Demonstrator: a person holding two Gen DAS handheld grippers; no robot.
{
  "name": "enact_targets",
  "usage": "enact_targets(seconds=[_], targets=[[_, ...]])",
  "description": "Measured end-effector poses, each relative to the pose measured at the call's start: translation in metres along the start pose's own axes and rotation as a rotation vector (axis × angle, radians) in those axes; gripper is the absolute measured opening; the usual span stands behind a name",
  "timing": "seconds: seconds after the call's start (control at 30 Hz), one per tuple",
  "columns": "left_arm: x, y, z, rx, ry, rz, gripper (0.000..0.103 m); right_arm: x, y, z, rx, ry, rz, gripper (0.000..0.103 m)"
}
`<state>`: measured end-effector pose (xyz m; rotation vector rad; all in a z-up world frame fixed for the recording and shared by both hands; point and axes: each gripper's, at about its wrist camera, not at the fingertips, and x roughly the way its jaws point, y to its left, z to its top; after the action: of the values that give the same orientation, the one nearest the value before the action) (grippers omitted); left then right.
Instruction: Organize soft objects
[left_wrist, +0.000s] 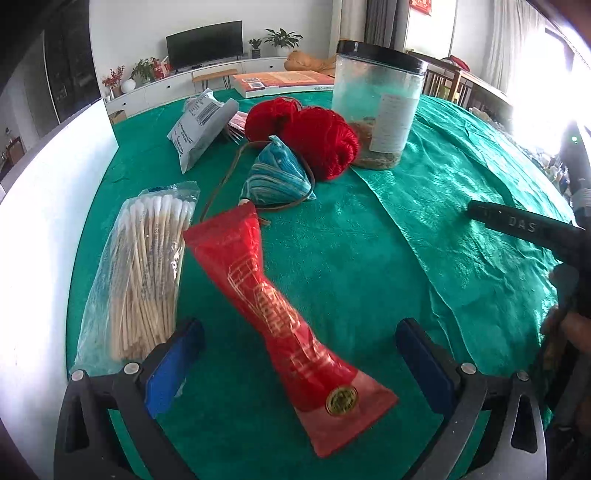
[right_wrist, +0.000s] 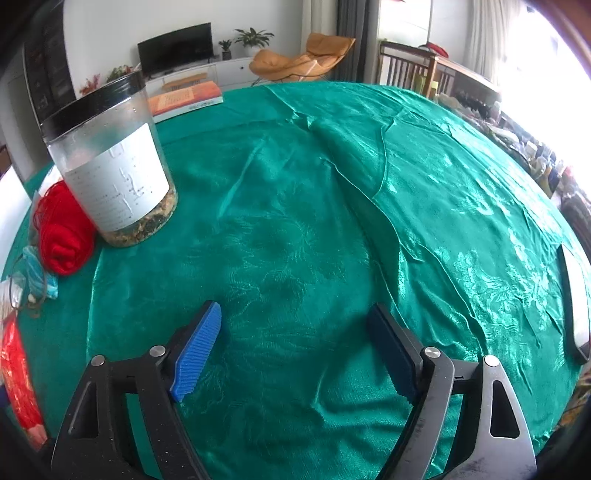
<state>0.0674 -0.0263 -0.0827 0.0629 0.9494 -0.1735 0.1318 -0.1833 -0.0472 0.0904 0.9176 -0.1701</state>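
Observation:
My left gripper (left_wrist: 299, 332) is open, its blue pads on either side of a red soft packet (left_wrist: 273, 306) with gold print that lies on the green cloth (left_wrist: 369, 266). Behind it lie a blue striped triangular pouch (left_wrist: 275, 177) with a brown cord and two red yarn balls (left_wrist: 314, 133). A bag of cotton swabs (left_wrist: 144, 273) lies to the left. My right gripper (right_wrist: 295, 321) is open and empty over bare green cloth (right_wrist: 314, 206); the yarn (right_wrist: 62, 232) and red packet (right_wrist: 18, 380) show at its left edge.
A clear jar with a black lid (left_wrist: 376, 107) stands behind the yarn, also in the right wrist view (right_wrist: 114, 162). A grey plastic package (left_wrist: 199, 129) and a book (left_wrist: 280, 83) lie farther back. A phone-like object (right_wrist: 576, 306) lies at the right edge. The right gripper's body (left_wrist: 524, 225) shows at right.

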Motion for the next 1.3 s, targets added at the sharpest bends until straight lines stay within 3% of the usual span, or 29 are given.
enact_targets(seconds=[1.3], targets=[[0.0091,0.0013,0.0093,0.022,0.004,0.001,0.103,-0.0032,0.0035,-0.0017,-0.003,0.001,0.001,0.087]])
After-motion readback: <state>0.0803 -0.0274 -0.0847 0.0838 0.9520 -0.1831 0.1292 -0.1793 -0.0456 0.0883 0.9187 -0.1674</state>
